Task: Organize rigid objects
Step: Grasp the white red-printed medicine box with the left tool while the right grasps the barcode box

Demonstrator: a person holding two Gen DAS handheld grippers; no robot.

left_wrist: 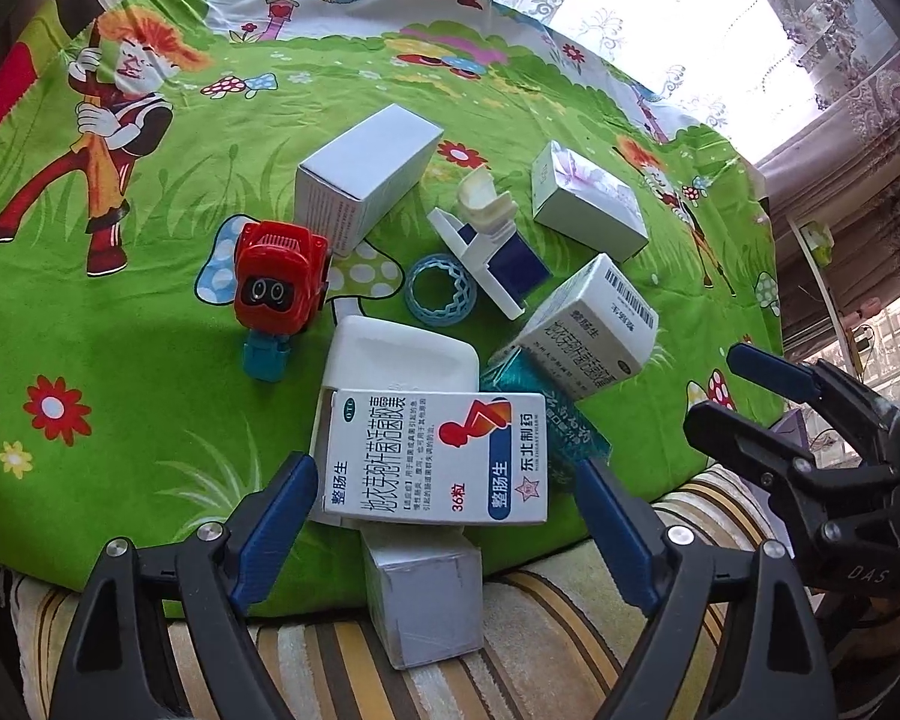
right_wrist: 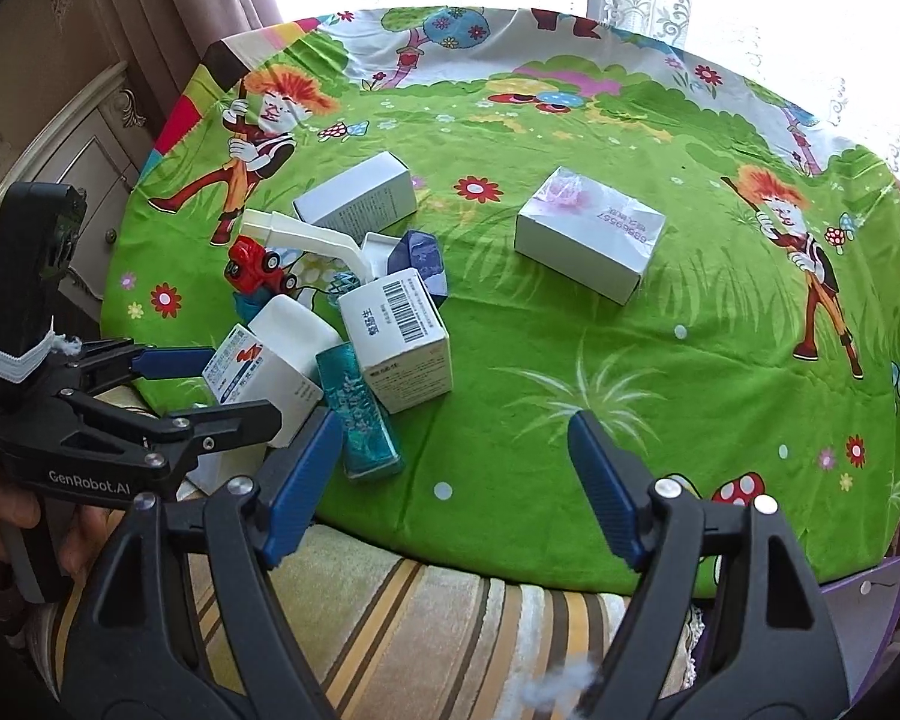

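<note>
A heap of rigid objects lies on the green cartoon cloth (left_wrist: 150, 276). A white medicine box with red print (left_wrist: 438, 459) sits between the fingers of my open left gripper (left_wrist: 447, 516), resting on a white case (left_wrist: 399, 360) and a grey-white box (left_wrist: 423, 597). Behind are a teal box (left_wrist: 540, 408), a barcode box (left_wrist: 588, 324), a red toy car (left_wrist: 279, 276), a blue ring (left_wrist: 441, 294) and a white-blue dispenser (left_wrist: 492, 246). My right gripper (right_wrist: 453, 480) is open and empty above the cloth's front edge, right of the teal box (right_wrist: 360, 414).
A plain white box (left_wrist: 369, 171) and a floral white box (left_wrist: 588, 201) lie farther back; the floral box (right_wrist: 591, 234) stands apart at centre. A striped cushion (right_wrist: 426, 612) runs under the front edge. Curtains and a cabinet (right_wrist: 72, 162) are at the left.
</note>
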